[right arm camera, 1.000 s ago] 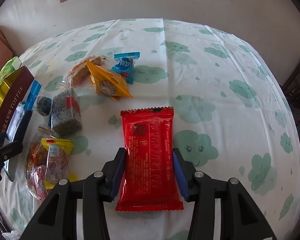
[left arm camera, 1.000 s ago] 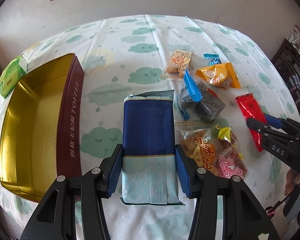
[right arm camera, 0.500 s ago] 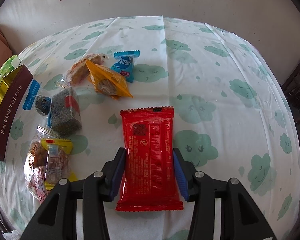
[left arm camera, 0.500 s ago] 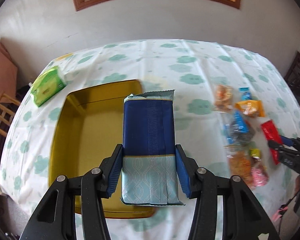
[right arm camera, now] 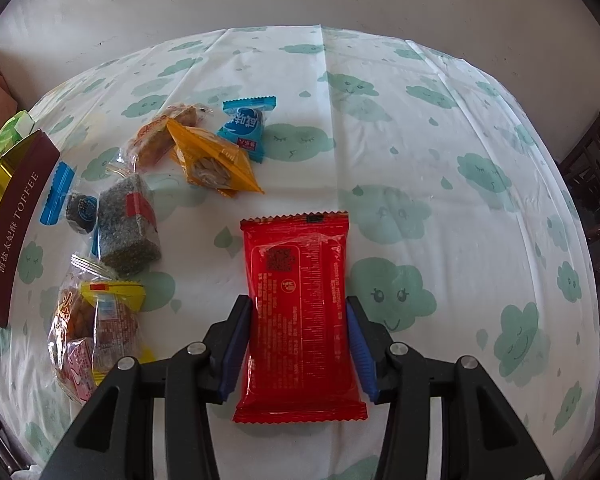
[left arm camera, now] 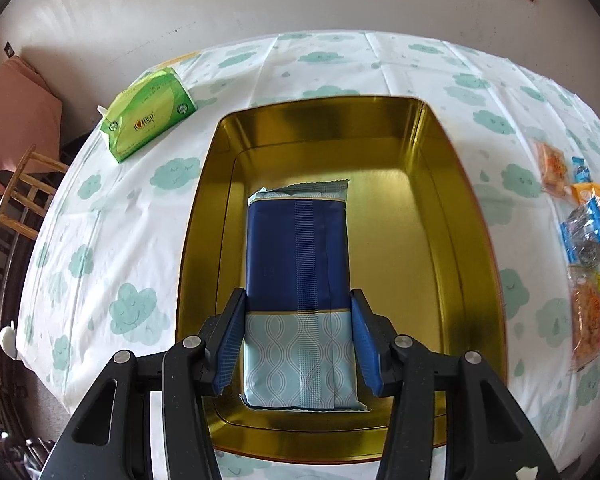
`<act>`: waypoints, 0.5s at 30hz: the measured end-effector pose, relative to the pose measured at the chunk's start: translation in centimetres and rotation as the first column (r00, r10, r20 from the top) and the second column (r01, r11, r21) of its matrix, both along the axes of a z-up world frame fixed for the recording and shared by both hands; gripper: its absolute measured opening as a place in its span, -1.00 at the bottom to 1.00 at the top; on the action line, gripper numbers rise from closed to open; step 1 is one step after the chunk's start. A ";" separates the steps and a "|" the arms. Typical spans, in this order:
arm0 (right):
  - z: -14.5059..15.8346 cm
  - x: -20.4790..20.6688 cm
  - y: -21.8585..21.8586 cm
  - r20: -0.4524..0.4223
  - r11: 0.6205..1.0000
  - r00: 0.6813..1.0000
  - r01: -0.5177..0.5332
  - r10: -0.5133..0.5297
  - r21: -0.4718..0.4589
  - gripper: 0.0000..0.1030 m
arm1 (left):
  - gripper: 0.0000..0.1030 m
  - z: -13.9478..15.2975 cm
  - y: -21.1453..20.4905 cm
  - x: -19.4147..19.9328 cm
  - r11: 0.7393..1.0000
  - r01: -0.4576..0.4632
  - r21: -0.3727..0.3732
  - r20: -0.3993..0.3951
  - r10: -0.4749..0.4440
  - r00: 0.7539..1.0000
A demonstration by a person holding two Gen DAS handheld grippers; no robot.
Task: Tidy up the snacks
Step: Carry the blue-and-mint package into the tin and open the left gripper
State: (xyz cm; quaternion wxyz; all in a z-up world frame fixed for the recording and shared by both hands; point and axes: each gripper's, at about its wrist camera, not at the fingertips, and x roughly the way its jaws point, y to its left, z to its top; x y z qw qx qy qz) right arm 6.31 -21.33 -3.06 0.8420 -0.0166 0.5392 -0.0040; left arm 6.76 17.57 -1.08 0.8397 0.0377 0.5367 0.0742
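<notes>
Left gripper [left arm camera: 298, 344] clamped on blue pack [left arm camera: 298, 264], both pads pressed to its long sides, pack held over the gold floor of the tin [left arm camera: 436, 148], lengthwise along it; cannot tell whether it touched the floor. Green tissue pack [left arm camera: 148, 114] lay beyond the tin's far left corner, apart from it, on the cloud-print cloth [left arm camera: 112, 240]. Loose snack pile [left arm camera: 584, 240] sat well to the tin's right, near the picture's edge.

Right gripper [right arm camera: 300, 346] closed on red pack [right arm camera: 300, 312], pads against both long edges, well to the right of the tin's maroon wall [right arm camera: 14, 232]. Cannot tell whether the red pack rested on the cloth or hung just over it. Between tin and red pack: dark sesame block [right arm camera: 126, 226] nearest the tin beside a small blue-ended sweet [right arm camera: 74, 204]; a clear bag of fried bits with a yellow-topped packet [right arm camera: 100, 320] on the near side of those. Farther from the tin, on the far side: orange pack [right arm camera: 212, 162], a clear-wrapped brown cake [right arm camera: 160, 136] touching it, and a light-blue candy [right arm camera: 246, 126] just beside.
</notes>
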 end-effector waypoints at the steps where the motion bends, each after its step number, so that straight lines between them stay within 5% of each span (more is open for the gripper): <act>1: 0.0 0.1 0.0 -0.003 1.000 1.000 0.002 -0.002 0.001 -0.07 | -0.10 -0.2 0.1 0.1 1.000 0.003 0.001 -0.005 -0.003 1.000; 15: 0.0 0.2 0.1 -0.015 1.000 0.999 0.030 -0.030 -0.001 -0.07 | -0.10 -2.5 1.2 -0.8 1.000 0.000 0.008 -0.067 0.001 0.998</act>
